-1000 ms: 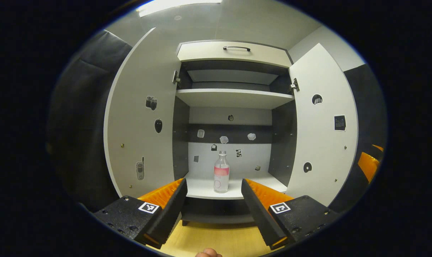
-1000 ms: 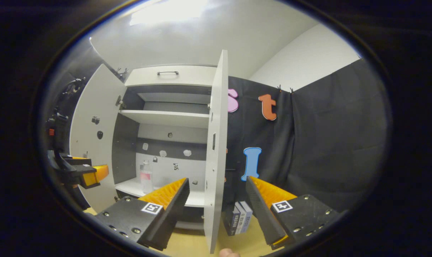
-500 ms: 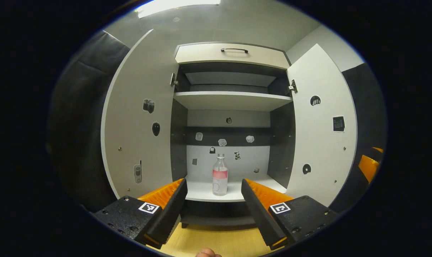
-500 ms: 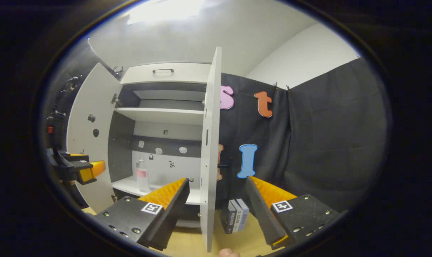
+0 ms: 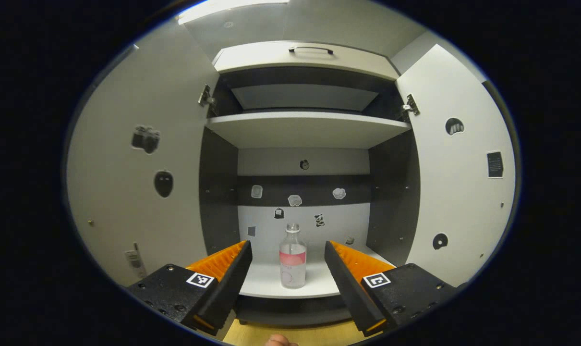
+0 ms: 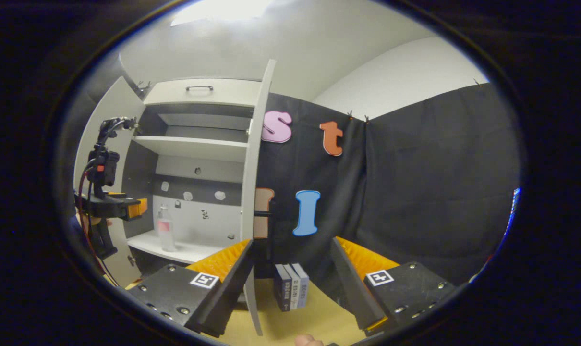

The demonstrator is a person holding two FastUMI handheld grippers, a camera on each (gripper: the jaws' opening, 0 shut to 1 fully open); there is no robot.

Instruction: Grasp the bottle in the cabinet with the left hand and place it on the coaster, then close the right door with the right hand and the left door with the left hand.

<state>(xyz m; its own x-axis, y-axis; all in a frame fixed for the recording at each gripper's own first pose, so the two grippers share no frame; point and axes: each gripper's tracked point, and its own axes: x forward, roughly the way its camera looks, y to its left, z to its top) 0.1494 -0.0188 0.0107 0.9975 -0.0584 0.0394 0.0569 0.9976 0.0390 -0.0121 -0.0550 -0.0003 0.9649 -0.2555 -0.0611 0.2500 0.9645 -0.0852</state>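
Your left gripper (image 5: 286, 259) has its jaws spread wide with nothing in them, lined up on the bottle (image 5: 292, 256), which shows in the gap between the two fingers but farther in, untouched. Your right gripper (image 6: 293, 257) is just as wide open and empty, pointed past the outer edge of the right door (image 6: 250, 202) toward the black cloth wall.

The bottle is clear, round-shouldered, with a pink band around its middle and some faint outline printed below it; too small to read any writing. It stands upright near the front edge of the cabinet's (image 5: 309, 50) bottom shelf (image 5: 266, 283), about midway between the side walls, with bare shelf on either side of it.

The cabinet is smooth pale board outside with dark inner panels, a curved dark handle on the top drawer, and small stickers dotted over the back panel and both doors. The left door (image 5: 141, 182) and right door are both swung fully open, so the way in is wide.

From the right gripper view, your left gripper (image 6: 127, 207) hangs in front of the opening, close to the bottle (image 6: 165, 234). Three small books (image 6: 290, 286) stand upright on the wooden desk (image 6: 314, 317), just beside the right door's bottom edge; their spine text is too small to read.
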